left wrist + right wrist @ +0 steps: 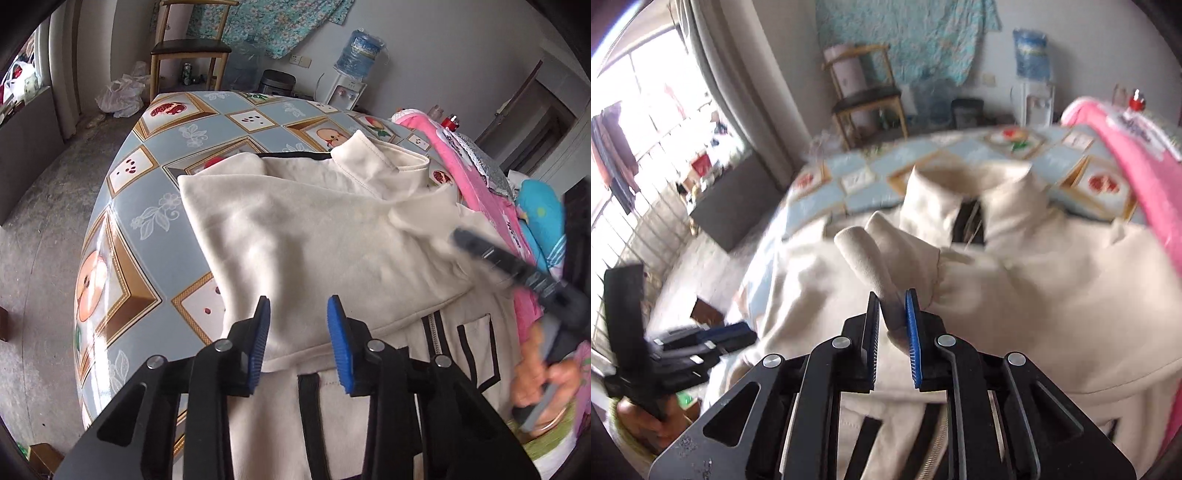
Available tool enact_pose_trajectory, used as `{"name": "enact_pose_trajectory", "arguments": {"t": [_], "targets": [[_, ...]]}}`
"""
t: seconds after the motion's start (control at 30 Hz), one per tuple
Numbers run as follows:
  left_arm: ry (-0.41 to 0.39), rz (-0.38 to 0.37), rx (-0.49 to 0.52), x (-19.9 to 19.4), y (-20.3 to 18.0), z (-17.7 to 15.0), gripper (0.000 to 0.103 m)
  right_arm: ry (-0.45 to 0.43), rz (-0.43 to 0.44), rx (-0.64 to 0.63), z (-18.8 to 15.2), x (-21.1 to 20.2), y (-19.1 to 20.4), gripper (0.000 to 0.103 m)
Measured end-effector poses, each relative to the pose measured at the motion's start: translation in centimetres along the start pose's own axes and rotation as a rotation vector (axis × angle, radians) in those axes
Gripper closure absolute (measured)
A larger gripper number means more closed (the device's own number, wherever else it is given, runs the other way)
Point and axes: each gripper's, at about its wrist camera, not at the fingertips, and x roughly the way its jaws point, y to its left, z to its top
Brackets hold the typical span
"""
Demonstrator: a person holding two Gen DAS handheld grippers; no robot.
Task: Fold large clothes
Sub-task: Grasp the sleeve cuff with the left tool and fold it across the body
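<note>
We are mid-fold on the cream jacket (314, 240), spread over the tabletop (147, 192) ahead of both tools. Our right hand-held gripper (892, 321) pinches a sleeve fold (864, 258); our left hand-held gripper (299, 343) hangs spread, holding nothing. Next, probably, lay that sleeve across the body.

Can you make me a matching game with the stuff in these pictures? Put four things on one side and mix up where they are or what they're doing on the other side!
Things:
1. cream jacket
2. right tool
3. left tool
4. pink cloth

Clues:
A. pads apart, nothing pinched between them
B. spread out on the patterned table
C. pinching a fold of cream cloth
D. piled at the table's edge, beside the jacket's collar

Right pairs: 1-B, 2-C, 3-A, 4-D
</note>
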Motion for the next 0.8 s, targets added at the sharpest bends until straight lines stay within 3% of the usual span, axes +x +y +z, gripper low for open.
{"name": "enact_pose_trajectory", "arguments": {"t": [0.1, 0.2, 0.23, 0.27, 0.4, 0.6, 0.8], "targets": [[0.033, -0.054, 0.001, 0.1, 0.1, 0.3, 0.072, 0.087, 0.047, 0.026, -2.7, 3.2, -0.4, 0.08], [0.049, -0.114, 0.004, 1.0, -0.7, 1.4, 0.072, 0.067, 0.181, 0.109, -4.0, 1.2, -2.9, 0.058], [0.058, -0.134, -0.003, 1.4, -1.1, 1.8, 0.072, 0.051, 0.202, 0.129, -4.3, 0.2, -3.8, 0.049], [0.067, -0.152, -0.013, 2.0, -1.5, 2.4, 0.071, 0.027, 0.204, 0.142, -4.7, -1.0, -4.8, 0.046], [0.126, -0.187, -0.048, 5.6, -3.5, 4.6, 0.07, -0.016, 0.132, 0.182, -7.6, -4.2, -7.9, 0.046], [0.209, -0.196, -0.153, 10.4, -4.9, 6.2, 0.07, -0.041, -0.007, 0.207, -11.4, -5.6, -11.1, 0.046], [0.233, -0.161, -0.226, 11.6, -4.6, 6.1, 0.07, -0.076, -0.009, 0.223, -13.2, -5.9, -11.8, 0.046]]}}
